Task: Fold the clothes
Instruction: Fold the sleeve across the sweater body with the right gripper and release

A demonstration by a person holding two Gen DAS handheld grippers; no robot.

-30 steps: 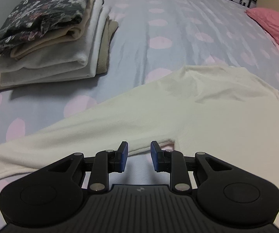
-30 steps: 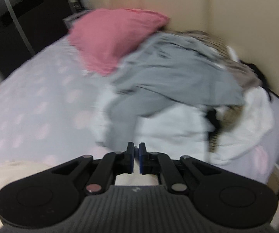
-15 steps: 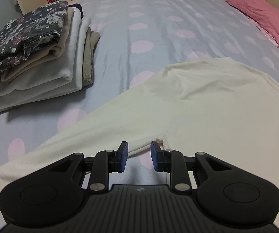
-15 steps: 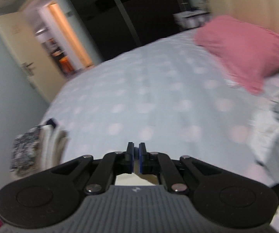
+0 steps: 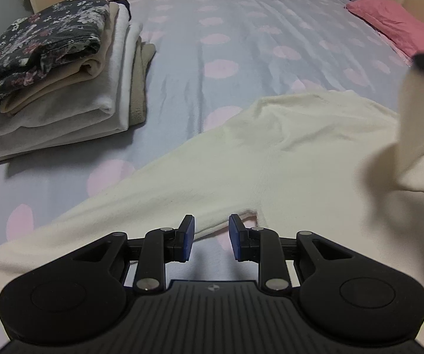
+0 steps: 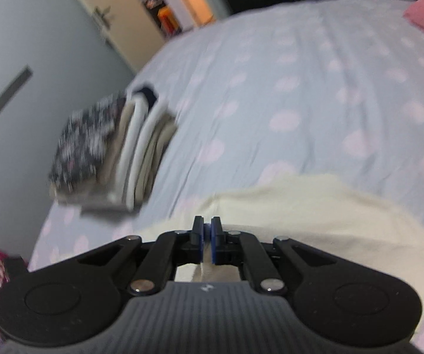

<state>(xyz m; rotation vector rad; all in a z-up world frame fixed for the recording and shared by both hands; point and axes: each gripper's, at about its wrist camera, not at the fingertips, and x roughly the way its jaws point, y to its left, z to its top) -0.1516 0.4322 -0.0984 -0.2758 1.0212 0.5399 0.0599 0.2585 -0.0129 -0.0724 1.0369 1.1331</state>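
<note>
- Cream long-sleeve top (image 5: 285,153) lies spread flat on the spotted bedsheet (image 5: 241,44), body to the right, one sleeve (image 5: 93,221) running out toward the lower left.
- My left gripper (image 5: 210,237) hovers low just off the armpit notch, jaws parted moderately, nothing between them.
- My right gripper (image 6: 207,243) has its jaws pinched nearly together with a strip of cream cloth between the pads. In the left view that cloth (image 5: 415,129) hangs lifted from a dark tip at the right edge, so I judge it is the other sleeve or side being carried over the body.
- Handling: fabric looks soft, fleecy, light and fully limp. It drapes and blurs where lifted, so it won't hold a shape and will sag from any single pinch. Fuzzy surface should grip the pads fine, so slip risk looks low.
- Where to take hold: for the left, I'd pinch the sleeve's lower edge near the armpit or the cuff end, at an edge rather than mid-panel, so only one layer comes up.
- Risk: dragging the lifted part could bunch the flat body.
- Stack of folded clothes (image 5: 58,67) sits well apart at upper left, floral piece on top. Likely the drop spot.
- Pink pillow (image 5: 394,29) far right.
</note>
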